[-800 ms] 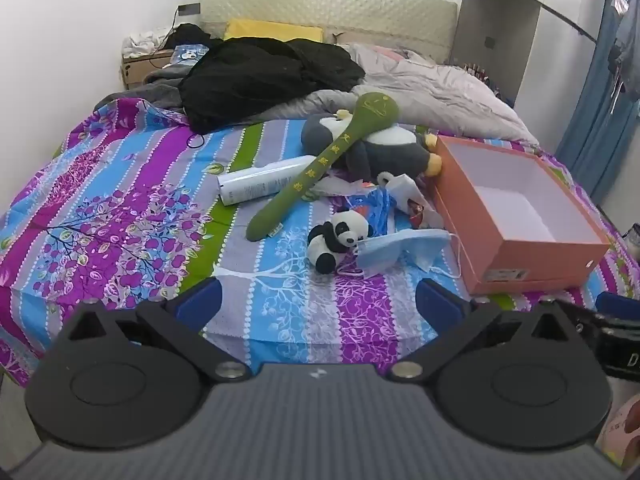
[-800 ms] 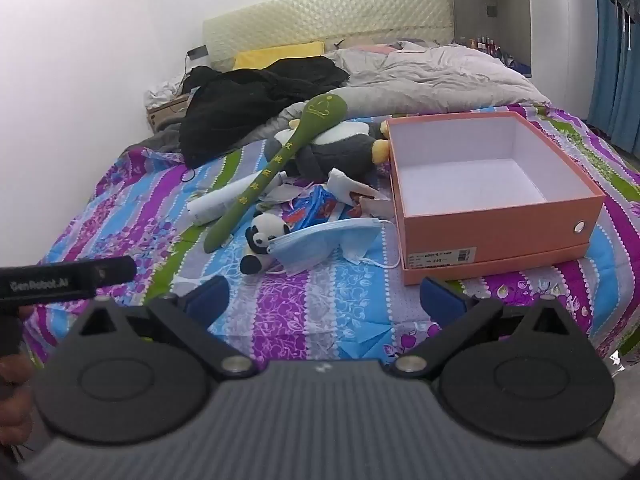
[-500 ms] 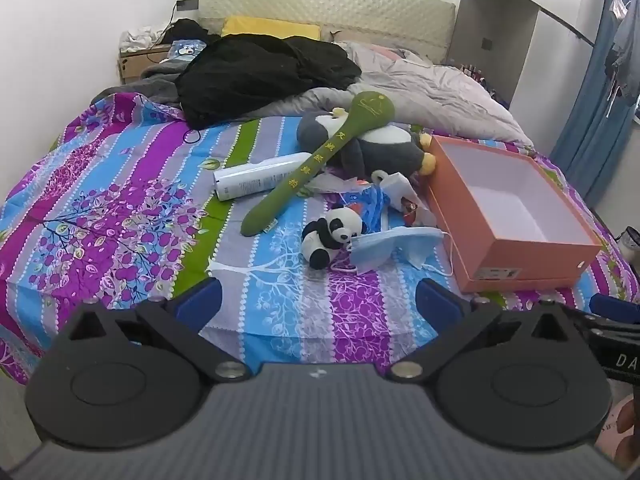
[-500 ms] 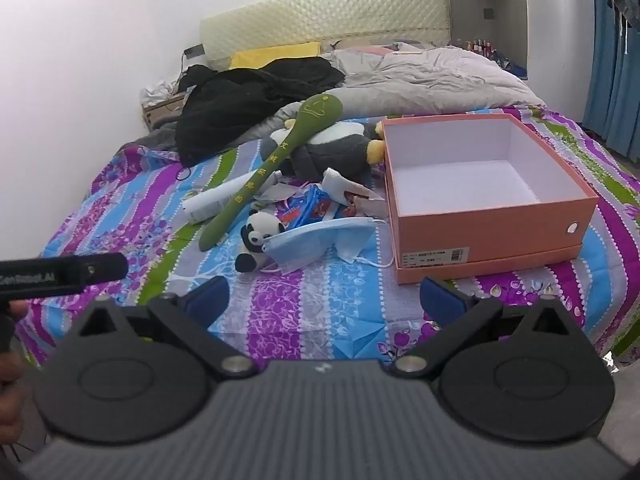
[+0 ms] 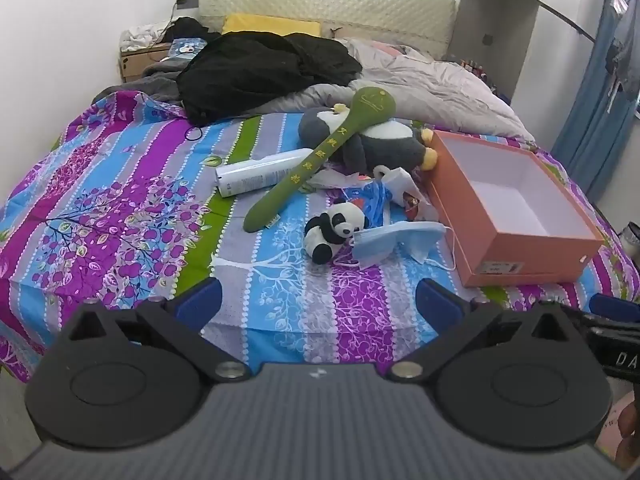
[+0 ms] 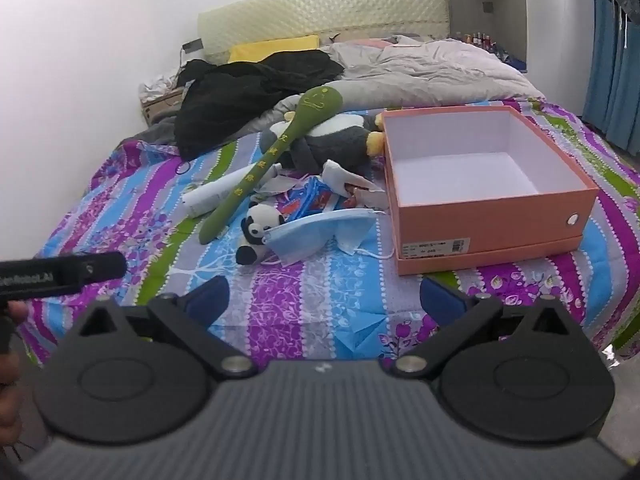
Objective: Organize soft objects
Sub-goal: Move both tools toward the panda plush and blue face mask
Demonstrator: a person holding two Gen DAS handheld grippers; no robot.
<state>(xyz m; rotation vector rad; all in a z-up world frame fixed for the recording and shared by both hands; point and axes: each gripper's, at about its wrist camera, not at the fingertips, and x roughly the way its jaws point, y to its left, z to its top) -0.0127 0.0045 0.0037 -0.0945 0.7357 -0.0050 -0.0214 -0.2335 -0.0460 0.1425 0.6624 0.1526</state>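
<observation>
Left wrist view: the left gripper point(image 5: 318, 298) hangs over the near edge of a bed with a striped floral sheet point(image 5: 120, 208), its jaws spread wide with nothing between them. At 12 o'clock from it lies a small panda plush point(image 5: 334, 232), a blue face mask point(image 5: 396, 238) touching its right side. Toward 11 o'clock a long green plush point(image 5: 320, 160) leans across a grey penguin plush point(image 5: 384, 146) and a white tube point(image 5: 260, 172). At 2 o'clock sits an open orange box point(image 5: 520, 264), empty.

Right wrist view: the right gripper point(image 6: 324, 292) is likewise wide and empty above the sheet. The panda plush point(image 6: 258, 230) lies at 11 o'clock, the orange box point(image 6: 492, 224) at 1 o'clock. The left gripper's tool body point(image 6: 60, 274) enters at 9 o'clock.
</observation>
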